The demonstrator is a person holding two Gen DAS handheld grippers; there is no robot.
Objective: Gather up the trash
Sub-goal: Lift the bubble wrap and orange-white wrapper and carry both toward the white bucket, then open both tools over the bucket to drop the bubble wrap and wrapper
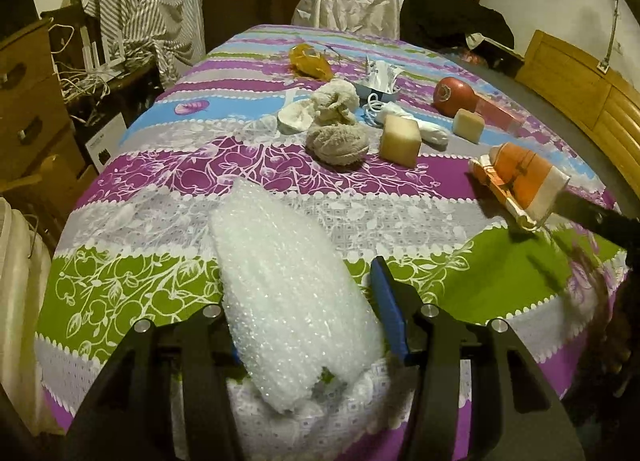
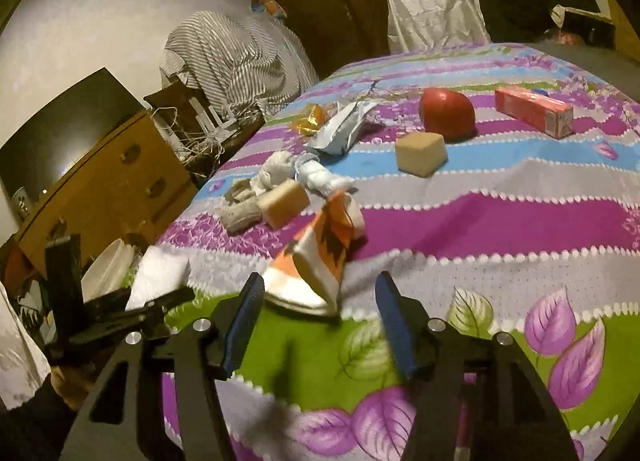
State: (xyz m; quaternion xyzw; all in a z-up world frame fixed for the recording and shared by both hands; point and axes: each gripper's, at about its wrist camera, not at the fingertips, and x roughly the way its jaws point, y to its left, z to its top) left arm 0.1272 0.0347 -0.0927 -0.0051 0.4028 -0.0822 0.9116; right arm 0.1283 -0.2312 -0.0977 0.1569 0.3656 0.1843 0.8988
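Note:
A roll of white bubble wrap [image 1: 288, 293] lies between the fingers of my left gripper [image 1: 304, 281], which stands wide around it; whether the pads press it is unclear. An orange and white carton [image 2: 316, 261] lies on the patterned tablecloth [image 2: 500, 229] just ahead of my open right gripper [image 2: 320, 293]; it also shows in the left wrist view [image 1: 520, 177]. The right gripper's finger [image 1: 592, 217] reaches the carton from the right. Further trash lies beyond: a gold wrapper [image 1: 310, 61], crumpled foil [image 1: 380, 73], beige rags [image 1: 336, 129].
Two foam blocks [image 1: 400, 141] [image 1: 468, 125], a red ball [image 1: 456, 95] and a pink box [image 1: 500, 115] lie farther back. A white bag [image 1: 352, 1] stands behind the table. Wooden drawers [image 2: 108, 189] and a striped cloth [image 2: 236, 57] are to the left.

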